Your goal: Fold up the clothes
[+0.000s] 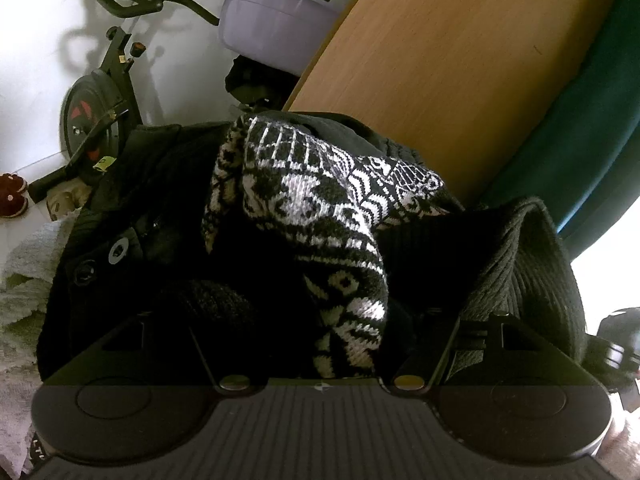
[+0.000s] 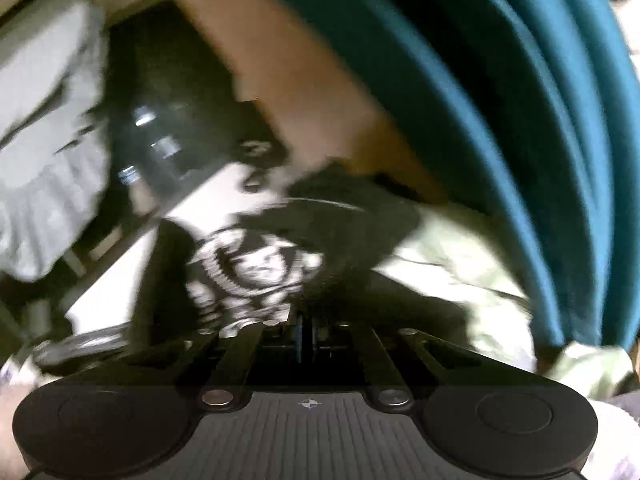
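A black knit sweater with a black-and-white patterned panel [image 1: 320, 200] lies heaped at the edge of a wooden table [image 1: 460, 60]. My left gripper [image 1: 320, 320] is open, its fingers spread wide, and the patterned fold and a black ribbed part [image 1: 520, 260] bulge up between and over them. The right wrist view is motion-blurred. In it my right gripper [image 2: 308, 320] has its fingers pressed together on the sweater's black edge [image 2: 340, 236], with the patterned panel [image 2: 248, 272] just to the left.
A teal upholstered seat [image 1: 592, 120] borders the table on the right. A lilac basin [image 1: 272, 20] and an exercise bike [image 1: 100, 100] stand behind. A pale towel [image 1: 24, 280] lies at left. Pale green cloth [image 2: 460, 260] lies under the sweater.
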Demonstrator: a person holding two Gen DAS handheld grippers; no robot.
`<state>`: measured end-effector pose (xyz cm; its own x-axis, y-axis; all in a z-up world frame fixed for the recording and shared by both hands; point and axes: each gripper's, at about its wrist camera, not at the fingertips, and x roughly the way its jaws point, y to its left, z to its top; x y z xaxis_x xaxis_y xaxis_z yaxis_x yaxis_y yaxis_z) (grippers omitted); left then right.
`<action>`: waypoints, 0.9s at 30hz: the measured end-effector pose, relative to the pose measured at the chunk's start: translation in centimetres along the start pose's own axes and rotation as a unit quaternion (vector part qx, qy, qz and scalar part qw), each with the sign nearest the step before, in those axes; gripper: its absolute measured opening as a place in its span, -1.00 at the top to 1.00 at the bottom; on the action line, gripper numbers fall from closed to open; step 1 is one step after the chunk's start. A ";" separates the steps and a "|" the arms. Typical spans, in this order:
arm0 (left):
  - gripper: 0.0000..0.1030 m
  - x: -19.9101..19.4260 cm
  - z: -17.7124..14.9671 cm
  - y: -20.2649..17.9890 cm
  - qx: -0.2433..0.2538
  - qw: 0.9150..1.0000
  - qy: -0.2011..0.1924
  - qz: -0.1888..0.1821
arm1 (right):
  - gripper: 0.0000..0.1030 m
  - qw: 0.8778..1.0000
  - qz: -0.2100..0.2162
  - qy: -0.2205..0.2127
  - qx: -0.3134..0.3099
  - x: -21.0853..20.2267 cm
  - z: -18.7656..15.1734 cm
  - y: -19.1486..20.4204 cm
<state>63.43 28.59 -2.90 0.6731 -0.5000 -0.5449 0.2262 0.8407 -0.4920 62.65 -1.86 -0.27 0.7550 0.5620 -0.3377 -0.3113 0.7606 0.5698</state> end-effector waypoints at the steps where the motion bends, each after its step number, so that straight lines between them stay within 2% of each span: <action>1: -0.36 -0.2 0.0 0.0 0.002 1.000 0.000 0.003 | 0.93 1.000 0.017 0.003 -0.010 -0.6 -0.1 1.1; 4: -0.35 -0.5 0.1 0.0 0.003 1.000 0.002 0.008 | 0.93 0.998 0.058 0.025 -0.026 -1.4 -1.2 3.5; 7: -0.35 -0.5 0.1 0.4 -0.005 1.000 0.003 0.011 | 0.93 0.996 0.046 0.054 -0.046 -0.1 -2.7 4.8; 10: -0.36 -0.4 0.2 0.3 -0.001 1.000 0.004 0.015 | 0.92 0.998 0.029 0.051 -0.003 1.0 -3.9 3.1; 12: -0.37 -0.4 0.3 0.3 0.004 1.000 0.006 0.015 | 0.92 0.998 0.035 0.039 0.031 0.6 -4.3 1.9; 14: -0.38 -0.4 0.4 0.2 0.006 1.000 0.008 0.013 | 0.83 0.998 0.036 0.027 0.044 0.3 -4.5 1.2; 15: -0.39 -0.4 0.4 0.2 0.008 1.000 0.008 0.013 | 0.71 0.998 0.038 0.020 0.053 -0.1 -4.6 0.9; 16: -0.39 -0.5 0.4 0.2 0.010 1.000 0.009 0.012 | 0.30 0.997 0.042 0.013 0.063 -0.4 -4.7 0.4; 17: -0.39 -0.5 0.3 0.2 0.011 1.000 0.009 0.011 | -0.25 0.995 0.055 0.007 0.088 -0.5 -4.8 -0.5; 18: -0.39 -0.5 0.3 0.3 0.010 1.000 0.009 0.010 | -0.54 0.989 0.077 -0.003 0.129 -0.6 -5.0 -1.7; 19: -0.39 -0.5 0.3 0.4 0.010 1.000 0.010 0.009 | -1.00 0.980 0.101 -0.013 0.170 -0.6 -5.3 -2.9; 21: -0.39 -0.5 0.4 0.4 0.010 1.000 0.011 0.007 | -0.99 0.952 0.163 -0.030 0.256 -0.6 -6.2 -5.0; 22: -0.40 -0.5 0.4 0.4 0.012 1.000 0.012 0.007 | -0.99 0.942 0.177 -0.030 0.283 -0.3 -6.6 -5.6; 25: -0.41 -0.4 0.5 0.3 0.017 1.000 0.014 0.007 | -0.99 0.937 0.181 -0.029 0.296 -0.1 -7.4 -6.0; 27: -0.41 -0.4 0.5 0.3 0.017 1.000 0.014 0.007 | -0.99 0.947 0.171 -0.021 0.273 0.1 -7.0 -5.4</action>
<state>63.61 29.17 -2.49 0.6559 -0.4932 -0.5714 0.2415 0.8543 -0.4602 60.29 -3.61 -8.61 0.6896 0.7231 -0.0400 -0.2062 0.2489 0.9463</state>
